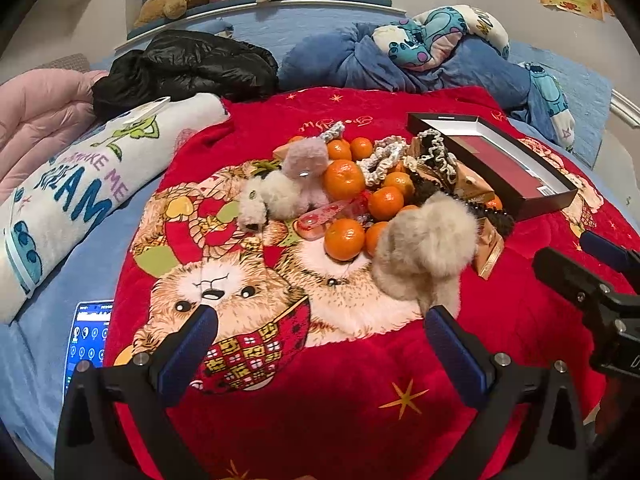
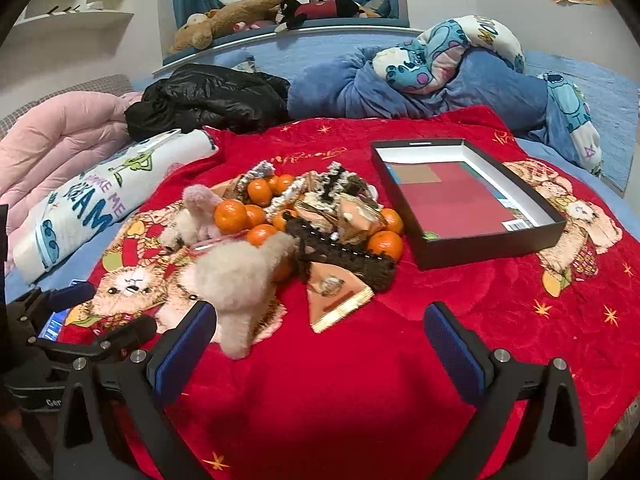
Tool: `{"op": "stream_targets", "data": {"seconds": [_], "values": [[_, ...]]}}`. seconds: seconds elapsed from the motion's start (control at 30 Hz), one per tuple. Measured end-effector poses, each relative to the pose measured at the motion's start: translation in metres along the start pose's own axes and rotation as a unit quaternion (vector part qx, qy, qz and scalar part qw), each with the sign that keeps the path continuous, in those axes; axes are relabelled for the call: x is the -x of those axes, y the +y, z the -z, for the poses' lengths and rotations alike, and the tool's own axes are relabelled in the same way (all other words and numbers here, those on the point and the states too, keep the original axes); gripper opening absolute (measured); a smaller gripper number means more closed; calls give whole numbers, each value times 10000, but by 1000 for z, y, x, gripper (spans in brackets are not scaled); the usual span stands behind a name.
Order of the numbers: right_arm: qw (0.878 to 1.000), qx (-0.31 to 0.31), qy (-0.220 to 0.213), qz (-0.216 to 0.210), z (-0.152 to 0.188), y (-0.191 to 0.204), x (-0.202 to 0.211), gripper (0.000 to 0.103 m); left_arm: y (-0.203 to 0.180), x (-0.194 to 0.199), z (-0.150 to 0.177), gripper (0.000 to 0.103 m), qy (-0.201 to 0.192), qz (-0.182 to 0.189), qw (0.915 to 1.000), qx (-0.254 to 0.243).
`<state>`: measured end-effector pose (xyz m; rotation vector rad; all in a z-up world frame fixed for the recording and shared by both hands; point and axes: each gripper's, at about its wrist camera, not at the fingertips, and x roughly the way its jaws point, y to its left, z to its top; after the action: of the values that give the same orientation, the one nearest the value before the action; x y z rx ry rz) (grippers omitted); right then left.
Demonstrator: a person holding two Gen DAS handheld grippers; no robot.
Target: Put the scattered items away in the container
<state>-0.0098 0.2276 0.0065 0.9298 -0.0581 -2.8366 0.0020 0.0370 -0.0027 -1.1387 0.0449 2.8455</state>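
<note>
A pile of scattered items lies on a red blanket (image 1: 320,420): several tangerines (image 1: 345,239), a beige fluffy scrunchie (image 1: 426,250), a pink fluffy one (image 1: 305,172), frilly scrunchies (image 1: 378,160), a dark hair clip (image 2: 344,258) and a triangular snack packet (image 2: 334,294). An open black box (image 2: 492,248) with a red floor stands right of the pile; it also shows in the left wrist view (image 1: 540,204). My left gripper (image 1: 320,328) is open and empty, just short of the pile. My right gripper (image 2: 320,320) is open and empty, near the beige scrunchie (image 2: 240,280).
A phone (image 1: 90,340) lies at the left on the blue bedsheet. A rolled white printed blanket (image 1: 80,184), a black jacket (image 1: 188,68), a pink quilt (image 1: 36,120) and blue bedding (image 1: 440,60) ring the blanket. Plush toys (image 2: 248,12) sit on the headboard.
</note>
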Motion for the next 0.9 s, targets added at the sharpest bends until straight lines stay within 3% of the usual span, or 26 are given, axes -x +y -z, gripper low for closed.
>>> {"op": "stream_targets", "data": {"seconds": [0.17,0.47,0.9], "values": [[9996,93,-251,113,-6,7,2,103,7,2,2,103,3,83,9999,119],[9994,-187,-192,197,-8,-4,-5,103,8,7,-1,103,-71,207,9997,135],[9987,-424,-267,-62,-8,-20,-3,103,3,4,-2,103,-54,228,9996,144]]}}
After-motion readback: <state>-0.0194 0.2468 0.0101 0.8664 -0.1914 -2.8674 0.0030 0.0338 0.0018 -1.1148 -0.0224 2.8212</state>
